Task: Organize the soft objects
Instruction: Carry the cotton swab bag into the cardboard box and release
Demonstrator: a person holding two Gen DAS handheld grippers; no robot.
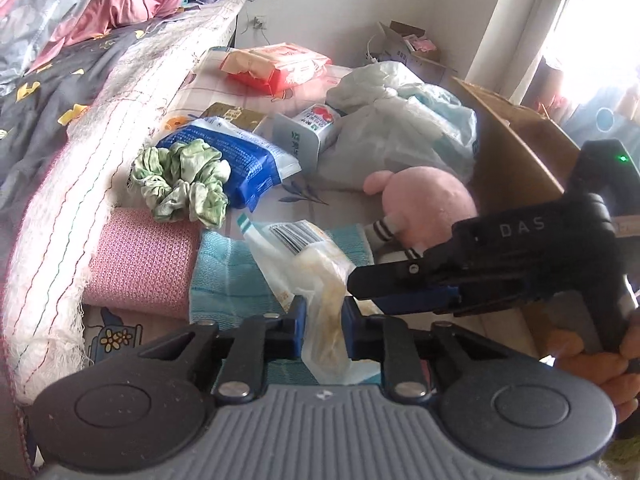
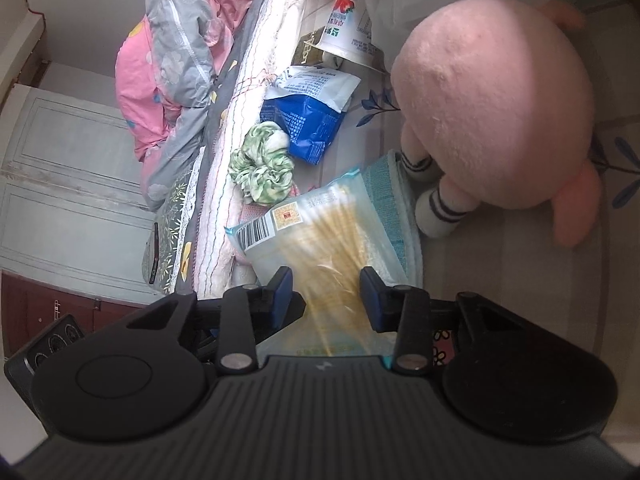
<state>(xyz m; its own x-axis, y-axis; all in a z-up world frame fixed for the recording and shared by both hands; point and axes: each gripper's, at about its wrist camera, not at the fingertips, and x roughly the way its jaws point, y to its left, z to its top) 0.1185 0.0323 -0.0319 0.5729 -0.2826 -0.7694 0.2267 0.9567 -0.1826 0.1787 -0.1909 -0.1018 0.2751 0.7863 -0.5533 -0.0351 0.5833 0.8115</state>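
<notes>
A: Left wrist view?
B: A patterned mat (image 1: 260, 92) beside the bed (image 1: 60, 80). The left gripper (image 1: 324, 316) pinches a clear bag of cotton swabs (image 1: 320, 276); the right gripper (image 1: 404, 284) partly hides the pink plush (image 1: 424, 200).

A: Right wrist view?
B: The right gripper (image 2: 326, 292) stands open astride the bag (image 2: 320, 240); a green scrunchie (image 2: 264, 168) lies at the mat's bedside edge.

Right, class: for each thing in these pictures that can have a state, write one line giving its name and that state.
Left gripper: shut on the clear bag of cotton swabs.
Right gripper: open, straddling the bag.
Clear bag of cotton swabs: pinched at one end.
Green ruffled fabric scrunchie: lying loose, bunched.
Blue foil snack packet: torn open.
Round pink plush toy: lying on the mat.
Brown cardboard box: flap open.
</notes>
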